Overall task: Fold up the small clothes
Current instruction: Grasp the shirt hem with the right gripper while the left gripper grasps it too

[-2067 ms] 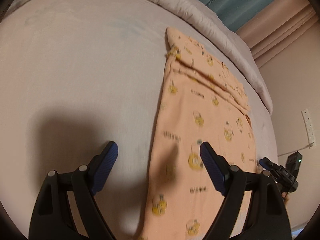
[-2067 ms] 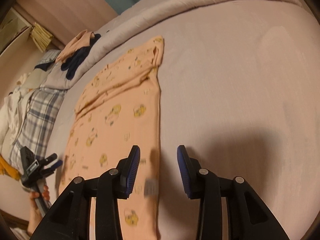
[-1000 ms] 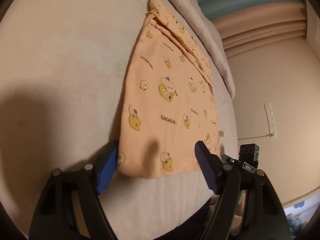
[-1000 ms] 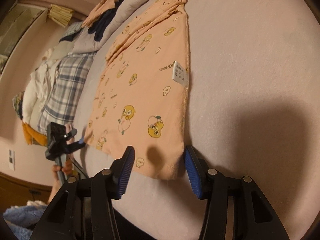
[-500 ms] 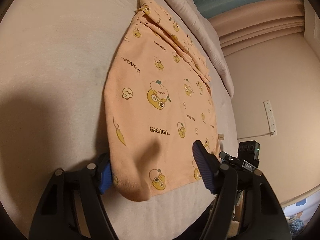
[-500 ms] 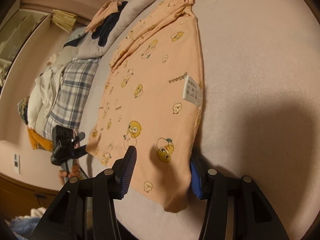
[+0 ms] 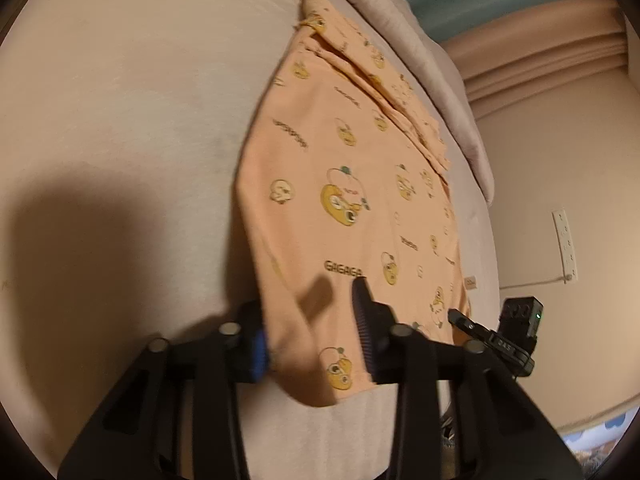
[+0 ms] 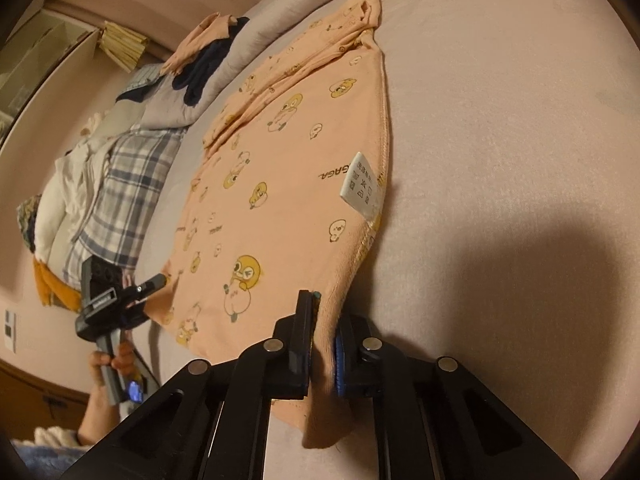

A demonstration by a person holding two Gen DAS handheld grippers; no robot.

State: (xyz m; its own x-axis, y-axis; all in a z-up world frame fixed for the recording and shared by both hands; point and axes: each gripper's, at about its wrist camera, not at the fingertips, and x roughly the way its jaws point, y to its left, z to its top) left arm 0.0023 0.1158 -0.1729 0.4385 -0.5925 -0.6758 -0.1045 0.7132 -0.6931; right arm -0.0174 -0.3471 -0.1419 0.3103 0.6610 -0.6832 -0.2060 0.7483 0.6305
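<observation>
A small orange garment [image 7: 352, 184] printed with yellow cartoon ducks lies flat on the pale bed sheet [image 7: 120, 120], its far end bunched near the duvet. My left gripper [image 7: 312, 332] has the garment's near left corner between its jaws, which stand partly apart around the cloth. My right gripper [image 8: 324, 344] is shut on the near right corner of the garment [image 8: 288, 168], with cloth hanging below the fingers. A white care label [image 8: 362, 184] shows near that edge. Each gripper appears in the other's view, the right one [image 7: 496, 340] and the left one [image 8: 116, 300].
A grey duvet [image 7: 432, 60] runs along the far side of the bed. A plaid cloth [image 8: 120, 184] and a pile of other clothes [image 8: 204, 52] lie to the left in the right wrist view. A wall socket strip [image 7: 566, 246] is on the right wall.
Both grippers moved back to the garment's near hem and closed in on its corners. The right jaws went from open to shut on the cloth; the left jaws narrowed around it.
</observation>
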